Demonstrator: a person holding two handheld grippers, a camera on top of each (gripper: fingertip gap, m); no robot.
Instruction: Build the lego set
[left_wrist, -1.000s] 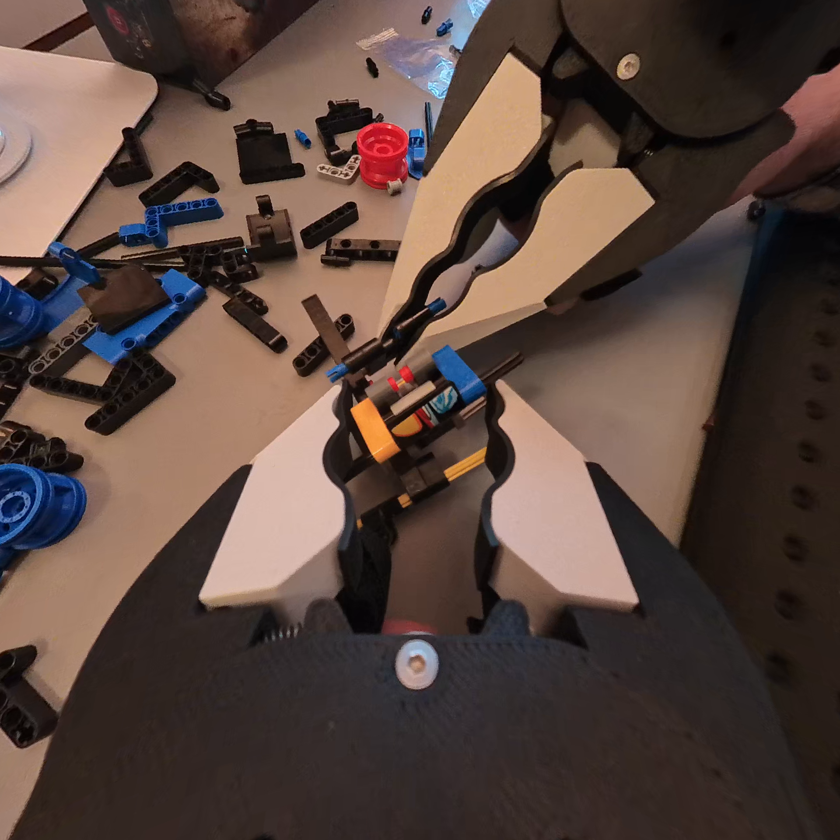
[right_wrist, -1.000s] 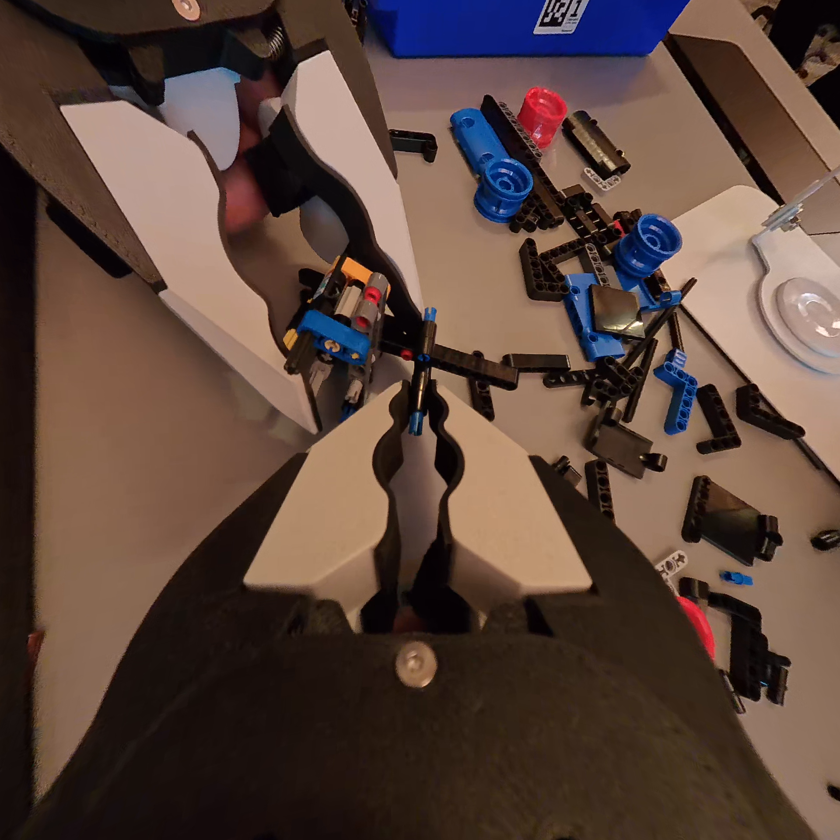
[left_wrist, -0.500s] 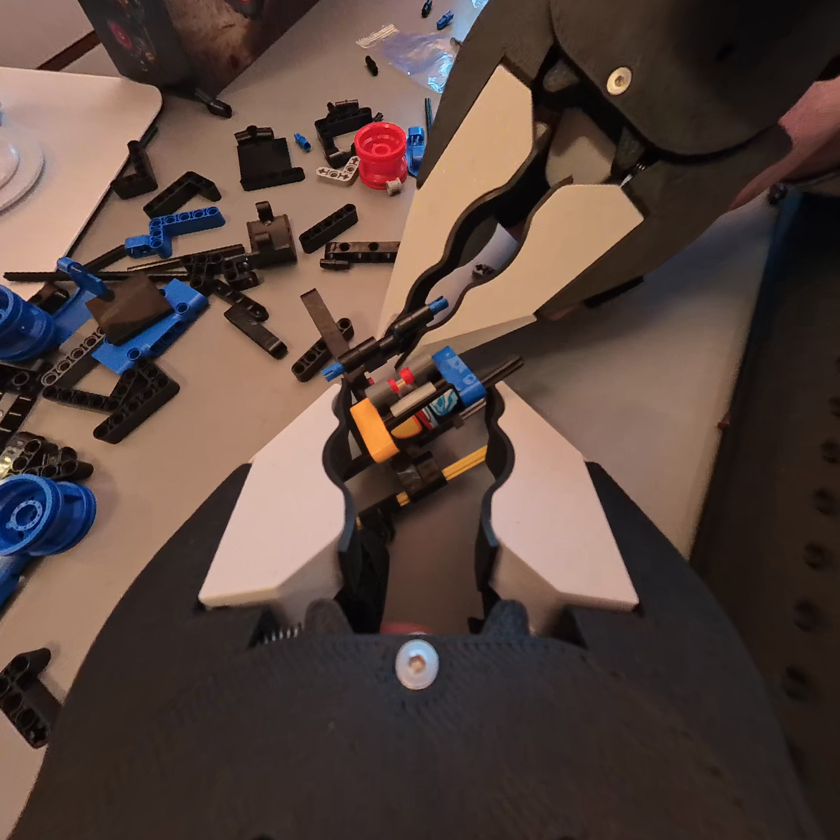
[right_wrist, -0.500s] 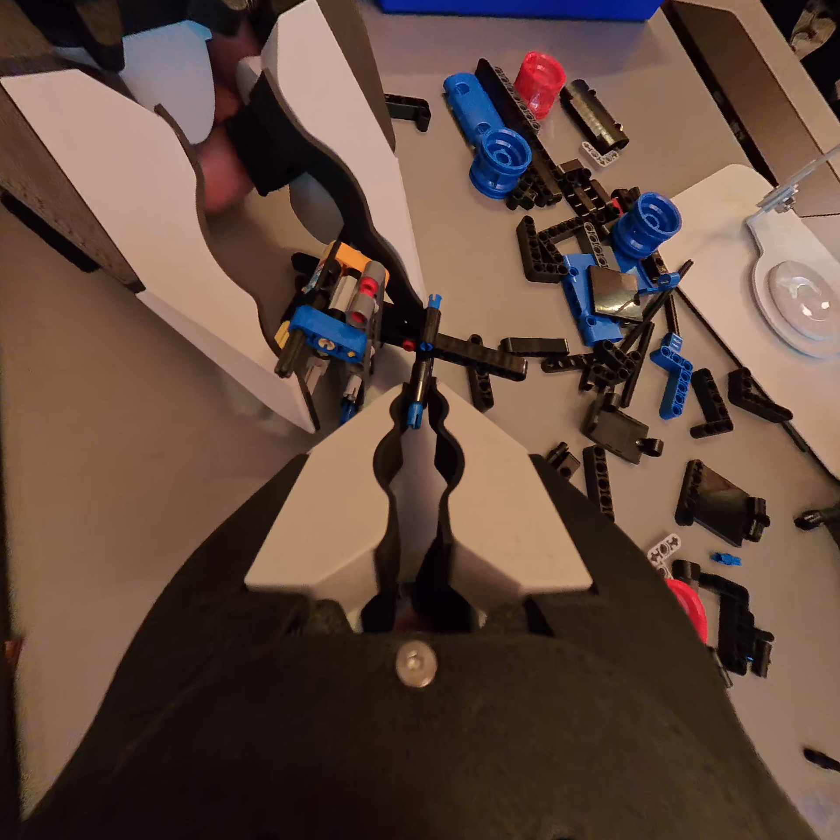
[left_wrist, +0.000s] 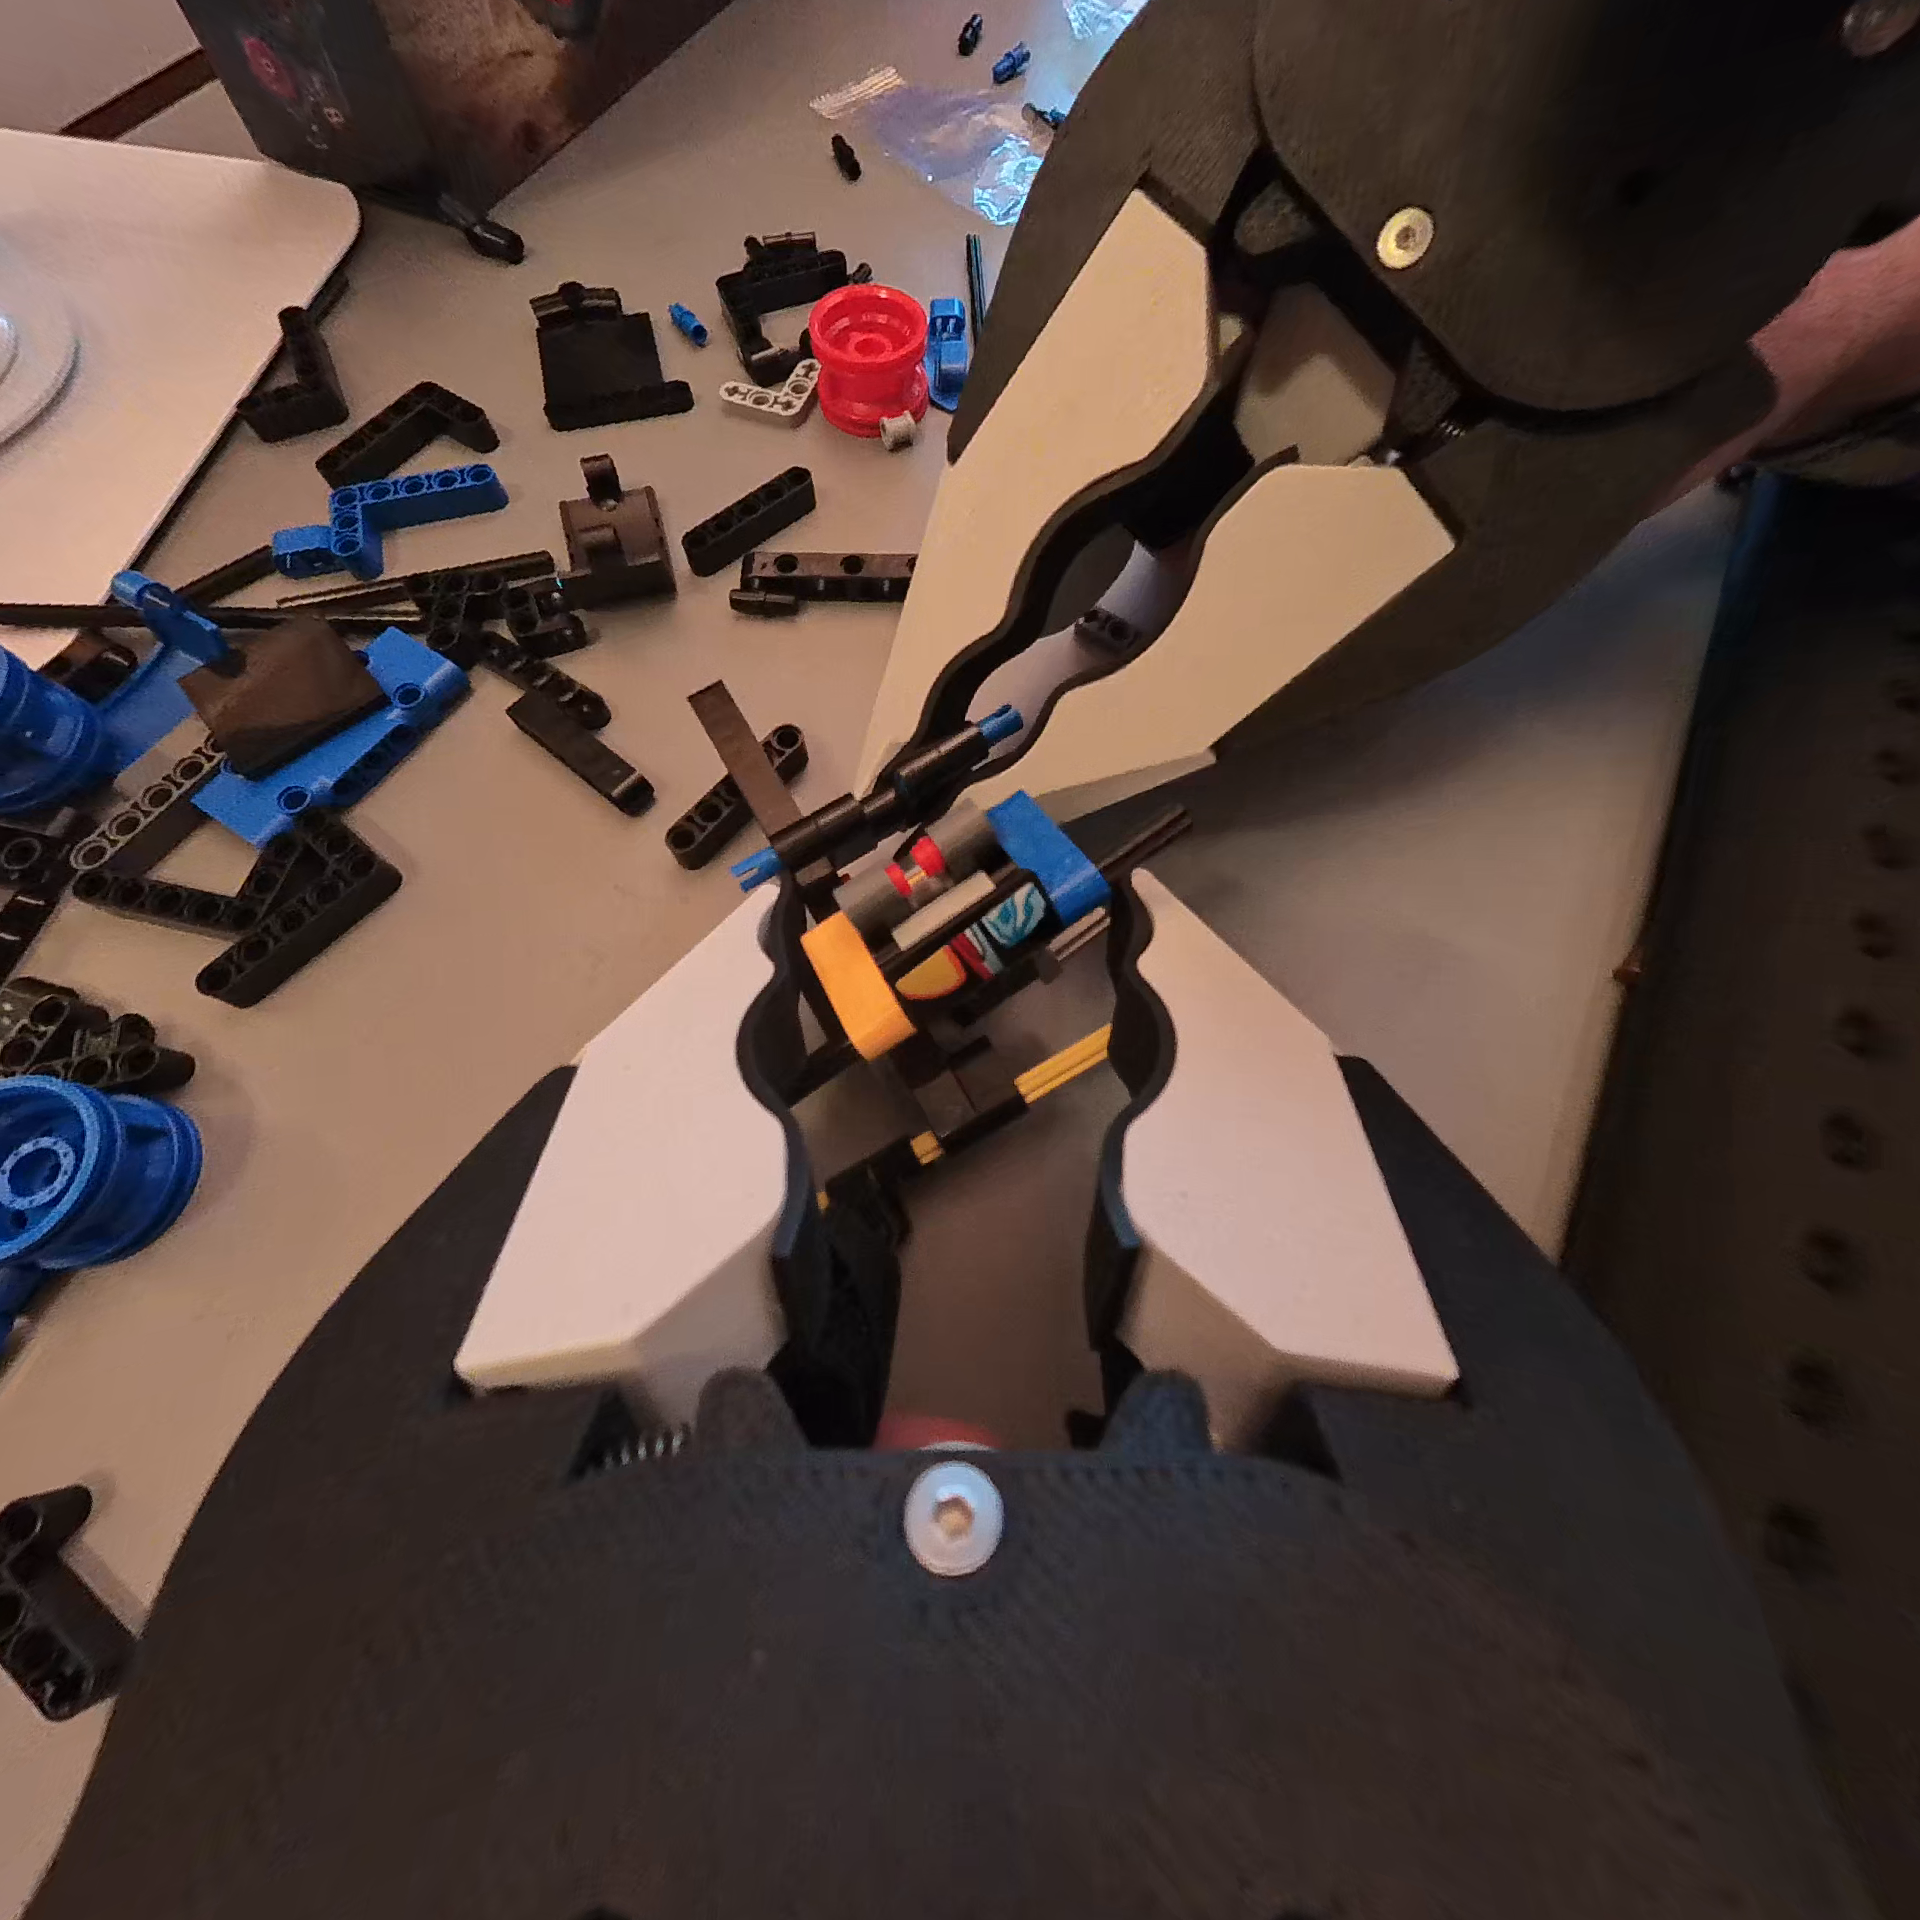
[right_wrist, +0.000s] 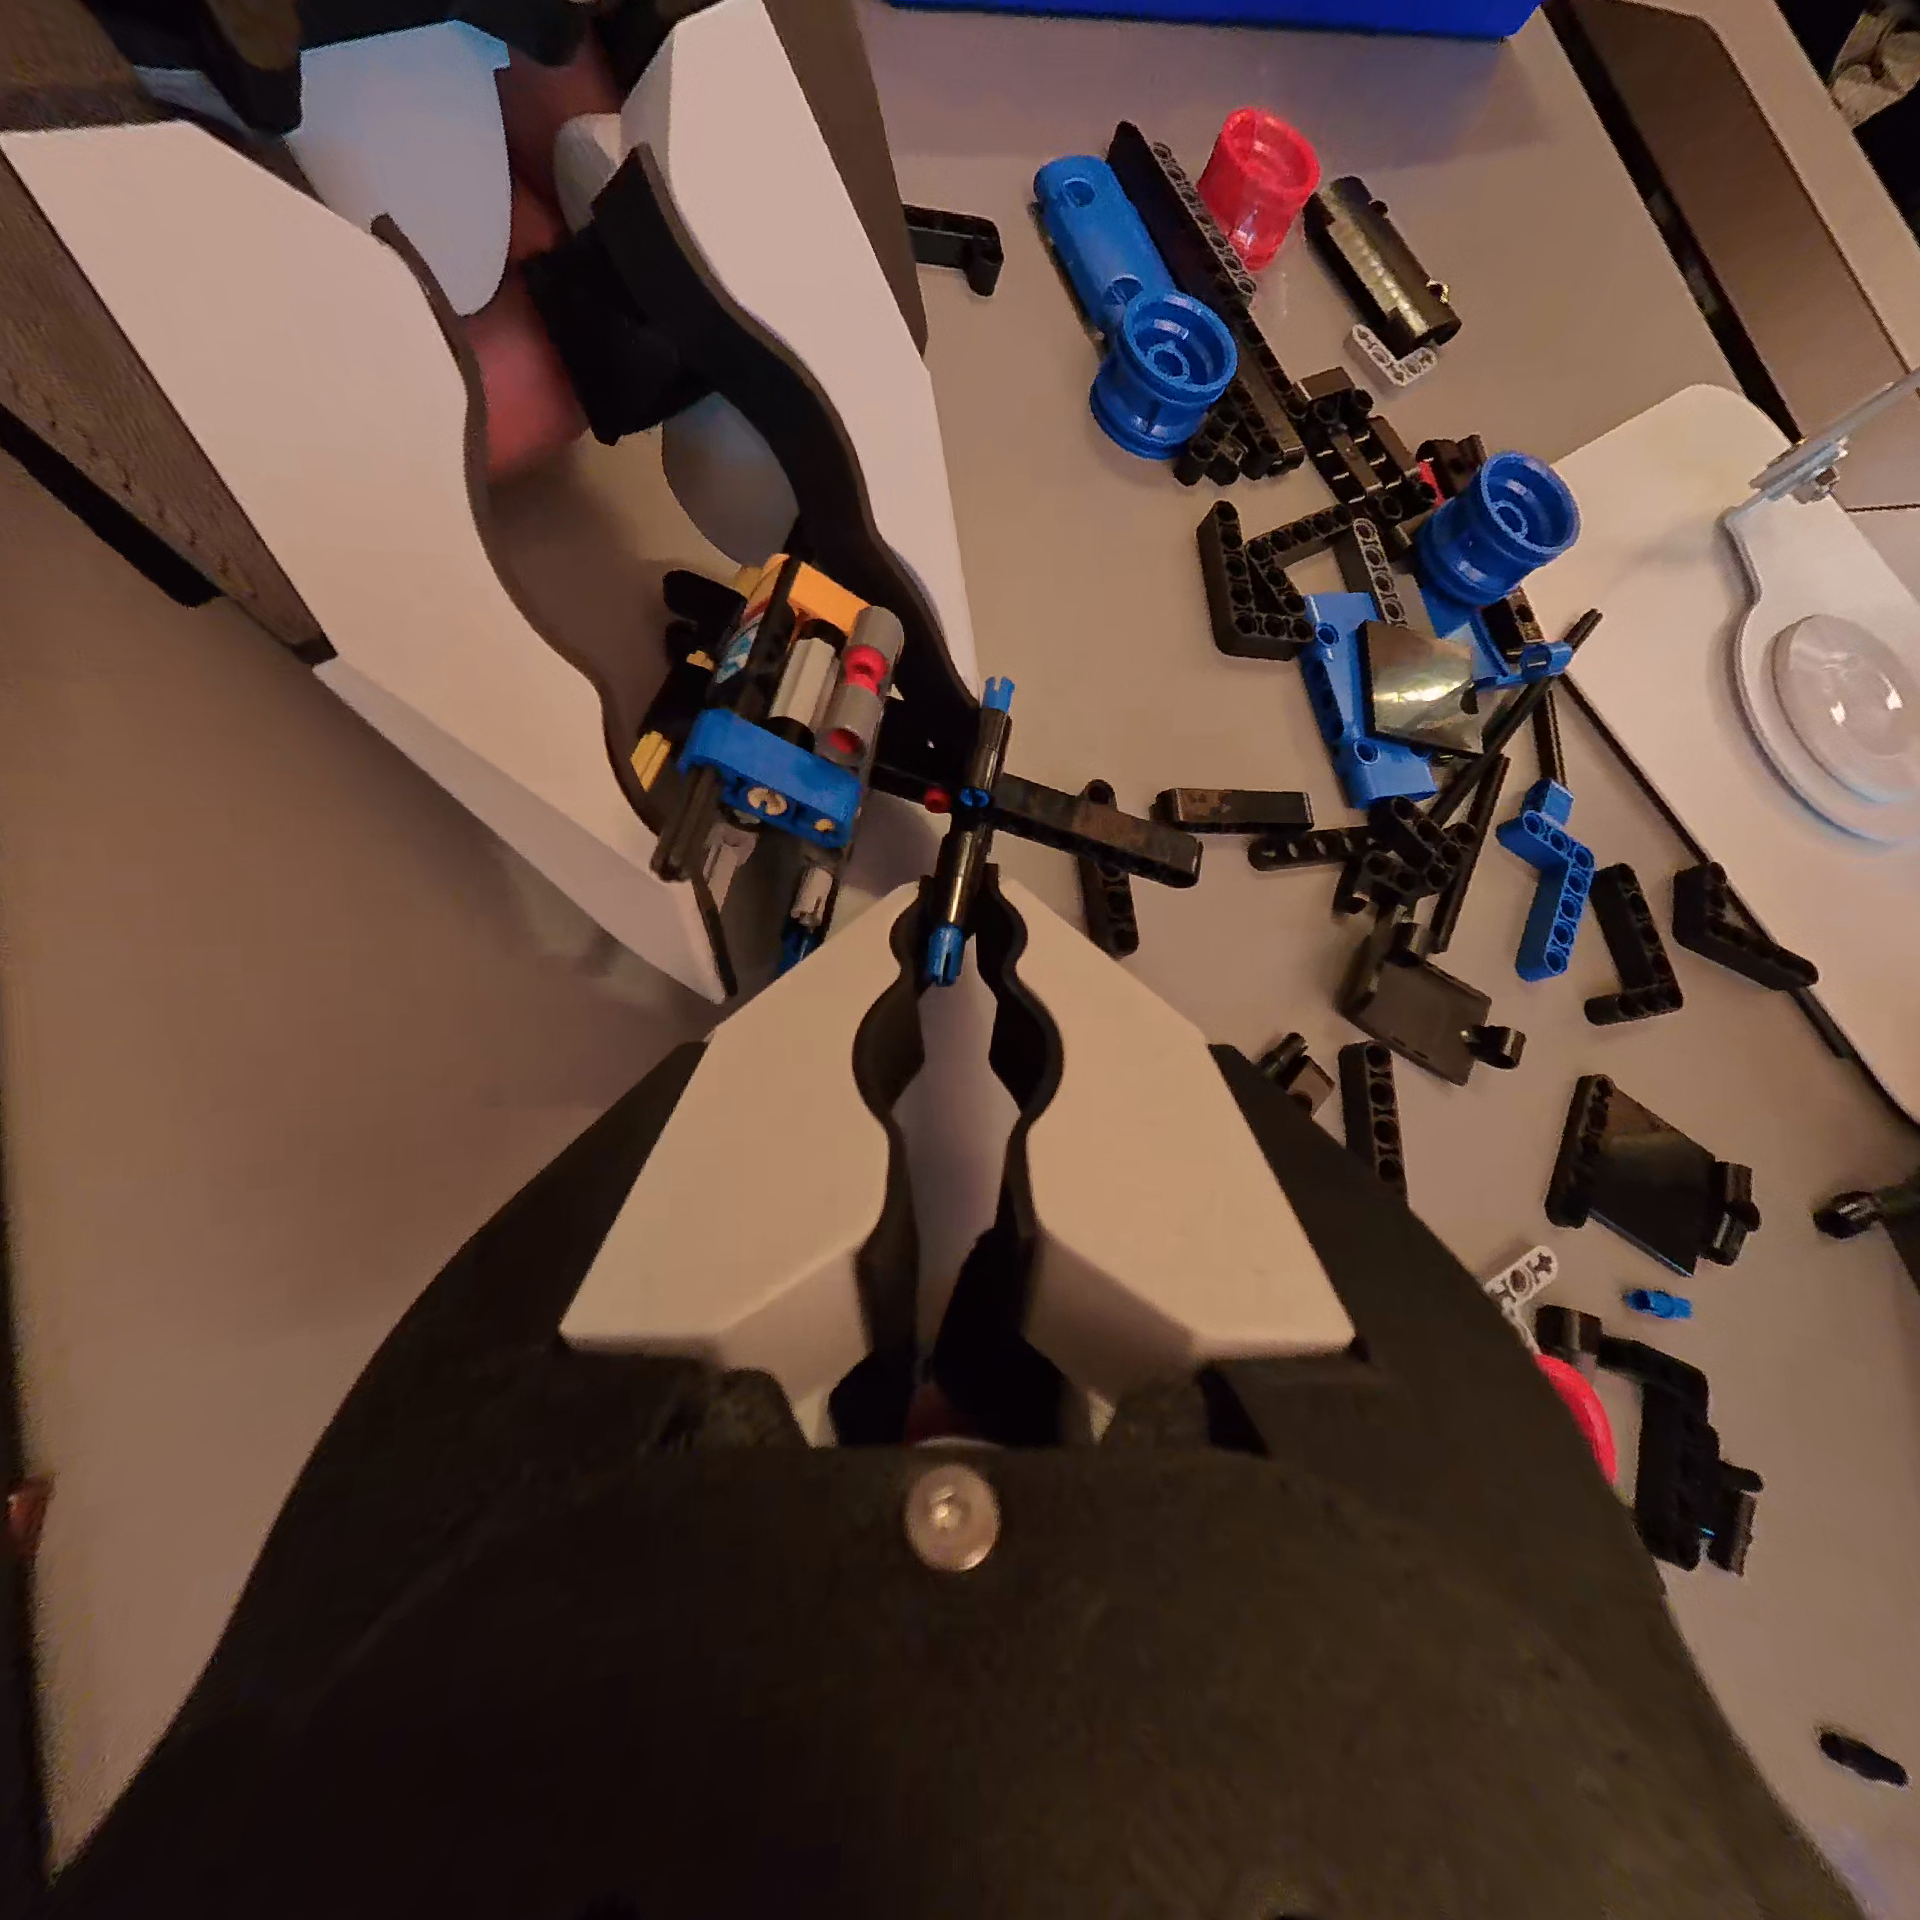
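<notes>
My left gripper (left_wrist: 951, 904) is shut on a small lego assembly (left_wrist: 1044, 852) of orange, blue, grey and black parts and holds it above the grey table (left_wrist: 1351, 831). My right gripper (right_wrist: 956, 904) is shut on a thin black rod with blue ends (right_wrist: 971, 831). The rod crosses a black beam (right_wrist: 1091, 826) that sticks out of the assembly (right_wrist: 774, 769), and seems to pass through it. In the left wrist view the right gripper (left_wrist: 925, 774) comes in from the upper right, with the rod (left_wrist: 940, 753) between its tips.
Loose parts lie over the table: blue wheels (right_wrist: 1164, 364), a red wheel (left_wrist: 868, 358), black beams (left_wrist: 281, 904), blue beams (left_wrist: 410, 499) and black panels (right_wrist: 1642, 1174). A white board (left_wrist: 156, 343), a dark box (left_wrist: 416, 94) and the table's right edge (left_wrist: 1621, 935) border the area. My left and right fingertips are right by each other.
Both grippers keep their hold. The right wrist view has shifted forward a little, so the blue bin at its top has slid out of view. The rod stays at the beam.
</notes>
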